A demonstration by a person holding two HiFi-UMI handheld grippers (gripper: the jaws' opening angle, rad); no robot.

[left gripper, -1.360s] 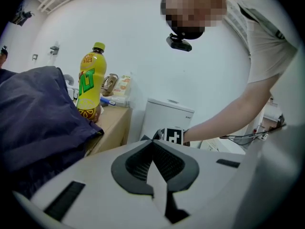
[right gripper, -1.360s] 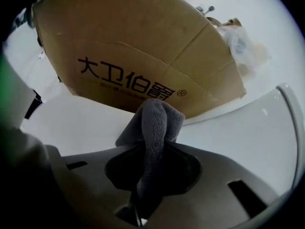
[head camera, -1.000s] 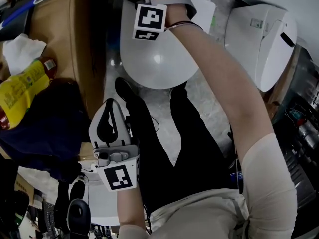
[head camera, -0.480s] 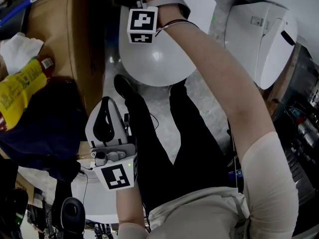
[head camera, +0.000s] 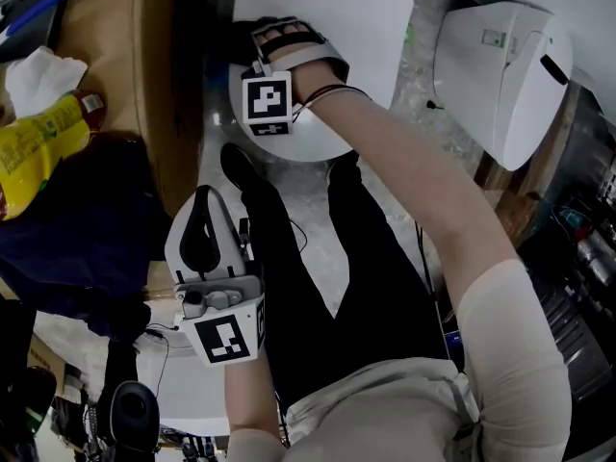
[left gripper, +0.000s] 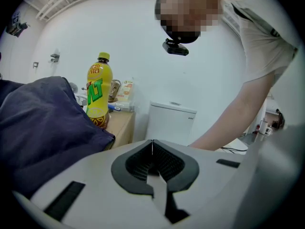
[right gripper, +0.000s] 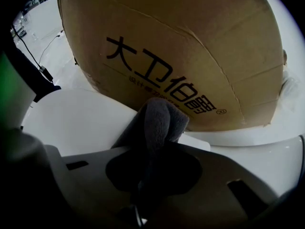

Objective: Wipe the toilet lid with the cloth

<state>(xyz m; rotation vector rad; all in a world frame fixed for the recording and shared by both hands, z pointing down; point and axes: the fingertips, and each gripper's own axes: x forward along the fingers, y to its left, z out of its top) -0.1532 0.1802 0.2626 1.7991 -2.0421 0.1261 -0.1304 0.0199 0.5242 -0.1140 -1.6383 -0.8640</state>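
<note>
The white toilet lid (head camera: 310, 142) is the rounded shape below the flat white tank top (head camera: 337, 12). My right gripper (head camera: 243, 46) reaches over the lid's left rear edge, shut on a dark grey cloth (head camera: 234, 38). In the right gripper view the cloth (right gripper: 160, 120) bulges out from between the jaws of the right gripper (right gripper: 152, 151), over the white lid (right gripper: 81, 123) and close to a cardboard box (right gripper: 181, 46). My left gripper (head camera: 197, 205) hangs by the person's leg, away from the toilet. It shows shut and empty in the left gripper view (left gripper: 152, 144).
A cardboard box (head camera: 159, 75) stands left of the toilet, with a yellow bottle (head camera: 34, 152) and white tissue (head camera: 38, 75) on top. Dark blue fabric (left gripper: 43, 123) lies beside the bottle (left gripper: 97, 92). A white plastic unit (head camera: 500, 65) stands at the right. The person's legs (head camera: 337, 258) fill the floor in front.
The right gripper has slid with the cloth across the lid toward its left rear edge, beside the cardboard box. The left gripper has stayed by the leg.
</note>
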